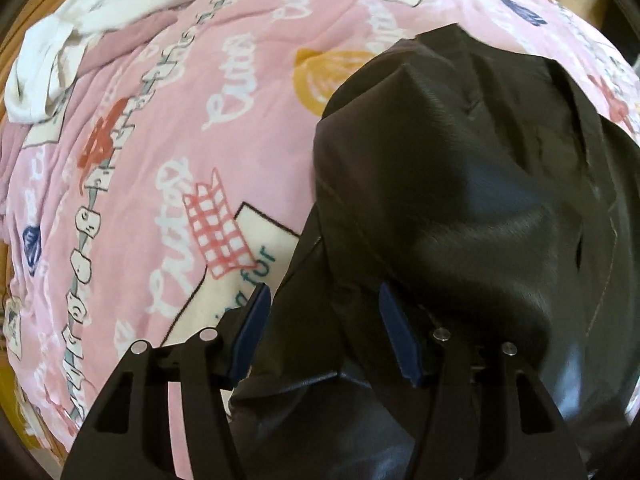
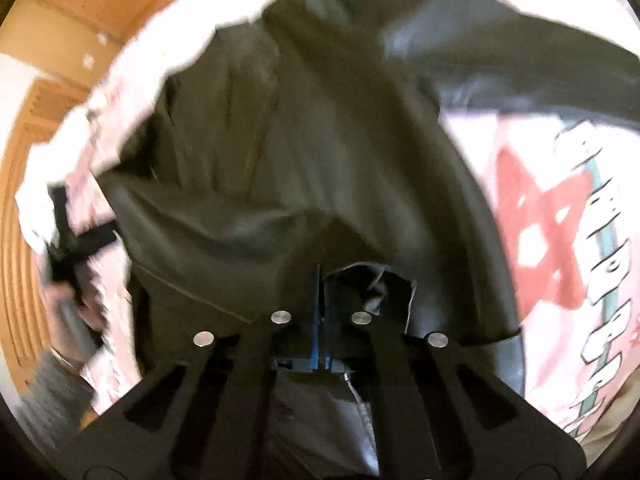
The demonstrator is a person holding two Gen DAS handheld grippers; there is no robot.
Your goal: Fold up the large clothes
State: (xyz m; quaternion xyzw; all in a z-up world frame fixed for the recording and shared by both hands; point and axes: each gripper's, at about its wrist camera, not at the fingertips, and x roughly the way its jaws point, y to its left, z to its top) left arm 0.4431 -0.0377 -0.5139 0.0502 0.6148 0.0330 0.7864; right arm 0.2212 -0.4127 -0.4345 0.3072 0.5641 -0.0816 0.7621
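From the left wrist: one black garment (image 1: 460, 200) lies on one pink printed blanket (image 1: 168, 128), one white garment (image 1: 60, 52) bunched at its far corner. The left tool (image 1: 324, 320) stands released, black cloth between its pads. From the right wrist: the right tool (image 2: 322, 300) is clenched on a fold of the black garment (image 2: 280, 140).

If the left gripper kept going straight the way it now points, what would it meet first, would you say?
Most likely the black jacket: its dark fabric already lies between the open left gripper fingers, above the pink patterned quilt. Depth is hard to judge.
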